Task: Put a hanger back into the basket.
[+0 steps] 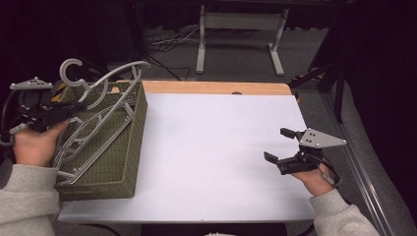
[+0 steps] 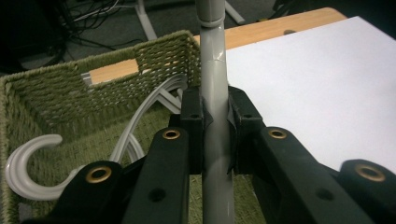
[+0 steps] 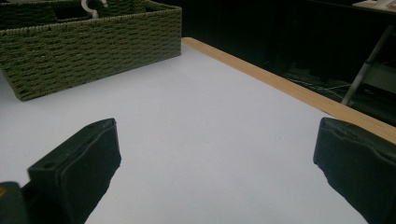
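A green woven basket [image 1: 123,152] stands at the table's left edge with several grey plastic hangers [image 1: 93,130] lying in it. My left gripper [image 1: 81,104] is over the basket's near-left side, shut on the bar of a grey hanger [image 1: 110,78] whose hook [image 1: 71,66] sticks up above the rim. In the left gripper view the two jaws clamp that grey bar [image 2: 215,84] upright between the pads [image 2: 192,116], with the basket [image 2: 46,93] below. My right gripper [image 1: 279,144] is at the table's right, open and holding nothing; in the right gripper view it [image 3: 217,158] faces the basket [image 3: 93,46].
The white table top [image 1: 216,147] stretches between basket and right gripper, with a wooden strip [image 1: 216,87] along its far edge. Another hanger's hook [image 2: 28,163] curls inside the basket. Behind the table are a white desk frame [image 1: 241,22] and cables on the floor.
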Tool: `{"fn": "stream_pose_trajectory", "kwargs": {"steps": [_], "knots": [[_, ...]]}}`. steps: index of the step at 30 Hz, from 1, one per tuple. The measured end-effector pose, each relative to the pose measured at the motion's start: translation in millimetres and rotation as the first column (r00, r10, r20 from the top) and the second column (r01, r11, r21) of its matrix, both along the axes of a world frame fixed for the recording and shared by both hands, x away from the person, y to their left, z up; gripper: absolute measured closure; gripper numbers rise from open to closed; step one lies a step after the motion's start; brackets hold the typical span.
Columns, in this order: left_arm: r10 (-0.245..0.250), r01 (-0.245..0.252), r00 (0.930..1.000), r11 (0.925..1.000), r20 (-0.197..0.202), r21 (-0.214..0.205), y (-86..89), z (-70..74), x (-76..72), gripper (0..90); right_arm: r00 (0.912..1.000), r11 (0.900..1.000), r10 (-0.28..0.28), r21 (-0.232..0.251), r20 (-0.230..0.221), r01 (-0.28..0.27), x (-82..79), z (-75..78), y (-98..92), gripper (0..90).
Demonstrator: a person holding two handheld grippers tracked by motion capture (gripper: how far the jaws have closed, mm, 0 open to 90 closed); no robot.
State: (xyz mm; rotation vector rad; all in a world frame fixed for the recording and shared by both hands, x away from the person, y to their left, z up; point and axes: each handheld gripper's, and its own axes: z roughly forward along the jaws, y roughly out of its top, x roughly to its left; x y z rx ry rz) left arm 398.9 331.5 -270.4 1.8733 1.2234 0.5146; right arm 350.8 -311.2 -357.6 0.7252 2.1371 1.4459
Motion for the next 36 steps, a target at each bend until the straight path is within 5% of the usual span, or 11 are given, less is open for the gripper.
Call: {"fn": "stream_pose_trajectory", "kwargs": {"steps": [10,36], "knots": [[0.028,-0.028,0.9995,0.9994,-0.013,0.021,15.7,-11.6,1.0,79.7,1.0000,1.0000,0.005,-0.007,-0.008,-0.005,-0.5,-1.2,1.0,1.3],[-0.021,0.026,0.9965,0.9982,-0.080,0.055,41.2,-45.1,-7.3,79.7,0.9996,0.9996,0.025,-0.016,-0.017,-0.025,0.5,-5.2,8.3,1.2]]}}
